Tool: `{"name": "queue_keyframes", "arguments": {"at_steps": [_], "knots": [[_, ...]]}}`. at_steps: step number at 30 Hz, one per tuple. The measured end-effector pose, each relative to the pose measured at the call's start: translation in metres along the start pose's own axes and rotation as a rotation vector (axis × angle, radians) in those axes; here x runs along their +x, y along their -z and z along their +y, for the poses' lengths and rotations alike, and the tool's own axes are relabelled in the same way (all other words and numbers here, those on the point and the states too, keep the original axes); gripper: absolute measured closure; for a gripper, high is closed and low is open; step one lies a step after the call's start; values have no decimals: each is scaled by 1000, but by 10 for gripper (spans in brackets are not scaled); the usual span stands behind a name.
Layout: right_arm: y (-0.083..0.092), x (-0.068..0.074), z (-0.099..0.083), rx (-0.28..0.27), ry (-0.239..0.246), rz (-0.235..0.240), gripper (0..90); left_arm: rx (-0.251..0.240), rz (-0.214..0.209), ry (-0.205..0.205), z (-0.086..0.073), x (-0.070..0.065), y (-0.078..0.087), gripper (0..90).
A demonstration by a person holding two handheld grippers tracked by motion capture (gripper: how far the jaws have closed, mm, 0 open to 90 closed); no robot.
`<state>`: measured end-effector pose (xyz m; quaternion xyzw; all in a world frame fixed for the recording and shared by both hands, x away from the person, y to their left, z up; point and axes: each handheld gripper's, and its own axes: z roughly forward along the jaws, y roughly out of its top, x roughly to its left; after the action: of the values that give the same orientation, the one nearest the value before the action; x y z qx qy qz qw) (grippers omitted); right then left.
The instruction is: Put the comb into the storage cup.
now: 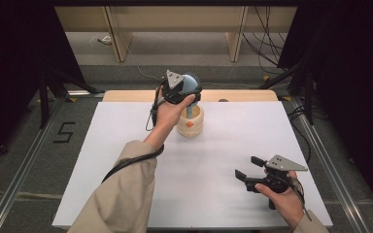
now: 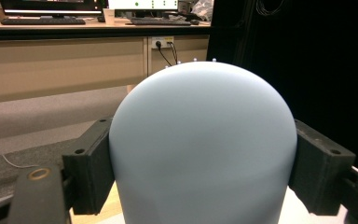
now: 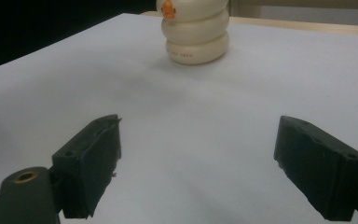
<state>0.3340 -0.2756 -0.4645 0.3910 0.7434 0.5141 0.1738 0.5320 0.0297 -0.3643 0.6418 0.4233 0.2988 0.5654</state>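
Right claw (image 1: 246, 168) sits near the front edge of the white bench (image 1: 213, 204), jaws spread, nothing between them, well apart from the cream holder (image 1: 190, 122). Farther back, left claw (image 1: 190, 88) pinches a pale blue brush (image 2: 200, 144) by its rounded head, directly above the holder.

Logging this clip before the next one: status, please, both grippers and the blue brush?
Left gripper shut on blue brush, held above cream holder. Right gripper open, nothing between its jaws, low over white table. Nothing in the way.
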Motion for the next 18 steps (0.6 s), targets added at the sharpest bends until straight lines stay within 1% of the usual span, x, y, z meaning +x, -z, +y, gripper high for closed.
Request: {"name": "queue_keyframes", "arguments": {"at_steps": [18], "knots": [[0,0,0,-1,0,4,155,4,-2,-3,-3,-1,-1,196]]}}
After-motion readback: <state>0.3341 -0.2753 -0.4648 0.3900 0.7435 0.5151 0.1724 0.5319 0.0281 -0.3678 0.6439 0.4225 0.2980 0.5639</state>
